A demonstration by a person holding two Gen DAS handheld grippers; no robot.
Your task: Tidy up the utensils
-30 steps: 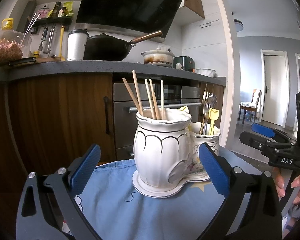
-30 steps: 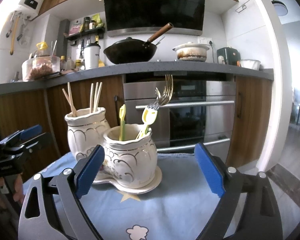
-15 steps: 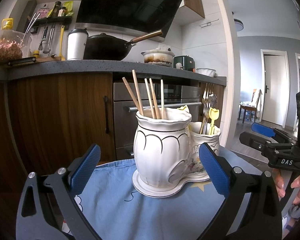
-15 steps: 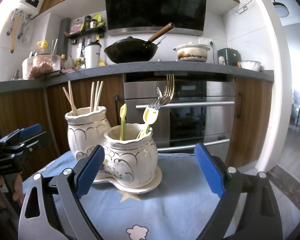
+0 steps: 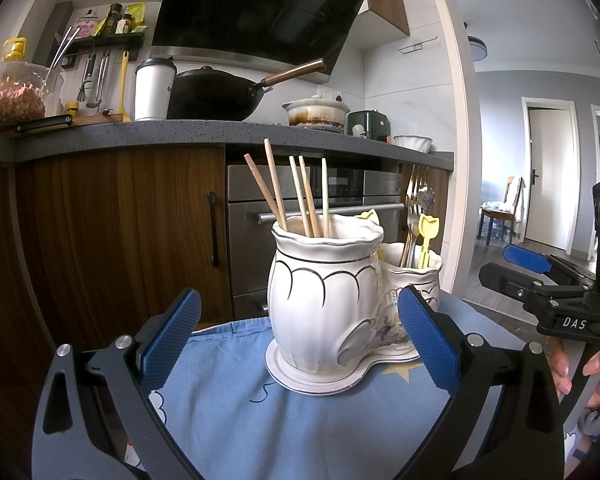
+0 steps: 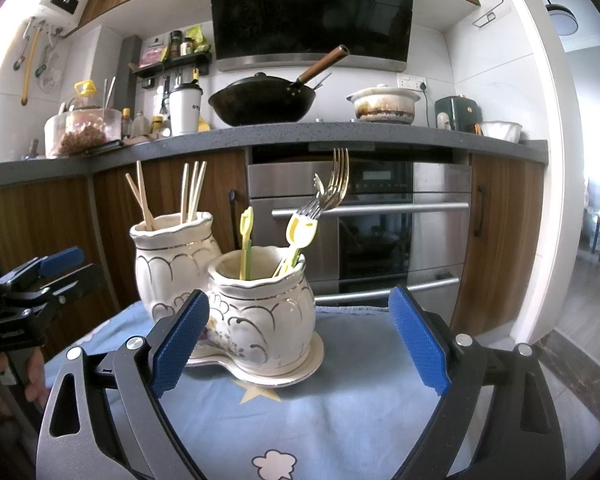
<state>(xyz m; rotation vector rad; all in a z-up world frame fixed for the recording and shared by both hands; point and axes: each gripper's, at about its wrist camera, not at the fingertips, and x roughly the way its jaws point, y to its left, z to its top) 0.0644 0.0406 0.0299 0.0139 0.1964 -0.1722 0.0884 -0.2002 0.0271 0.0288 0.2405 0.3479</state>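
Holder: a white ceramic double holder (image 5: 324,304) of two joined pots on one base, standing on the blue cloth (image 6: 340,408) toward its far edge.
Taller pot (image 6: 168,256): five wooden chopsticks (image 5: 300,196), long axes near upright, tips up, two leaning left.
Shorter pot (image 6: 260,304): metal forks (image 6: 332,188), tines up, leaning right; their count cannot be told. Two yellow plastic picks (image 6: 302,232), heads up.
Left gripper (image 5: 300,344): released, blue pads spread wide, empty, on the near side of the taller pot.
Right gripper (image 6: 300,340): released, pads wide, empty, near the shorter pot, not touching.
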